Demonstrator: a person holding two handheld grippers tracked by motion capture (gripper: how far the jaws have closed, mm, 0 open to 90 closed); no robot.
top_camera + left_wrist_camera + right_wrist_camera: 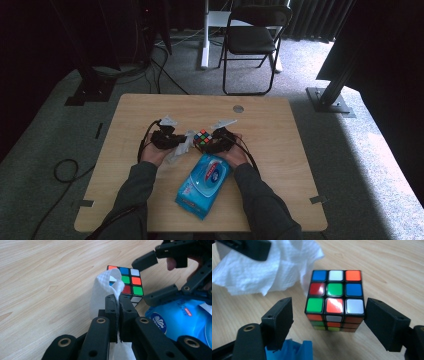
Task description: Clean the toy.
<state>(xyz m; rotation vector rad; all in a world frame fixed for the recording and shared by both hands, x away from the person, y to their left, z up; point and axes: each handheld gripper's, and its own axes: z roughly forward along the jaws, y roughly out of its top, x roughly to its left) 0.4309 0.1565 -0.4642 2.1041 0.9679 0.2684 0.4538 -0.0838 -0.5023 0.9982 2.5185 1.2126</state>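
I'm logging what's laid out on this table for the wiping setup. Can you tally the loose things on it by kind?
Puzzle cube: 1
White tissue: 1, pinched in the left gripper
Blue wipes pack: 1
Total: 3 things on the table. The right gripper stands open around the cube, not pressing on it.

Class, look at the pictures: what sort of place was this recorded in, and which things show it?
Probably a lab or studio room, not a home: a small wooden table on grey carpet, cables trailing over the floor, a folding chair and dark curtains behind.
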